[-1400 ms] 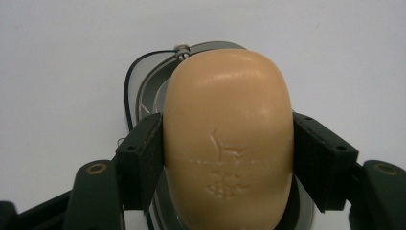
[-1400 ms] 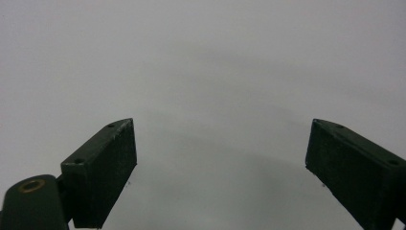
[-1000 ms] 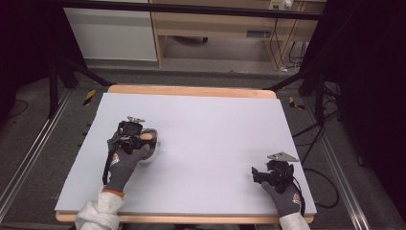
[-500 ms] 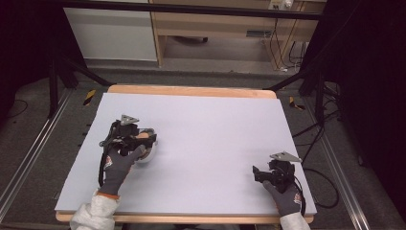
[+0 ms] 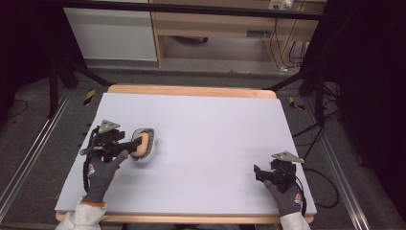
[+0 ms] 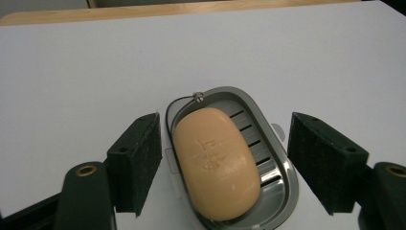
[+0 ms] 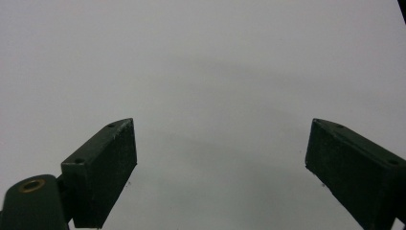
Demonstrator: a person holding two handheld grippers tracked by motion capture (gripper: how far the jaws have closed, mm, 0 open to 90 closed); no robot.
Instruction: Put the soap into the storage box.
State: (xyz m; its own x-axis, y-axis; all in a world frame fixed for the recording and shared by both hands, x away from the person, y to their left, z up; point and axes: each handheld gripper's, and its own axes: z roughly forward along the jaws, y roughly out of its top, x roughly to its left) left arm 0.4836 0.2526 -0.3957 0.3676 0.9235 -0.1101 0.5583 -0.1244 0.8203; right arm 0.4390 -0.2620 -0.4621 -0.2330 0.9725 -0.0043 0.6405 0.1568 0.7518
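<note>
White board covers the wooden table [image 5: 191, 91], ringed by dark floor and black curtains. On its left part, toward the near side, an oval peach-orange bar of soap [image 6: 216, 161] lies in a slotted, shiny metal soap dish [image 6: 268, 125], slightly askew to the dish's long axis. The left gripper [image 6: 225, 163] straddles both, its jaws spread wide with the black pads just outside the dish rim on either side, touching nothing. To take the soap cleanly, I'd judge the pads should come inside the rim and close on the bar's long flanks, low enough not to squirt it out. At the near right, well apart, the right gripper [image 5: 261, 173] rests over bare board, jaws released.
</note>
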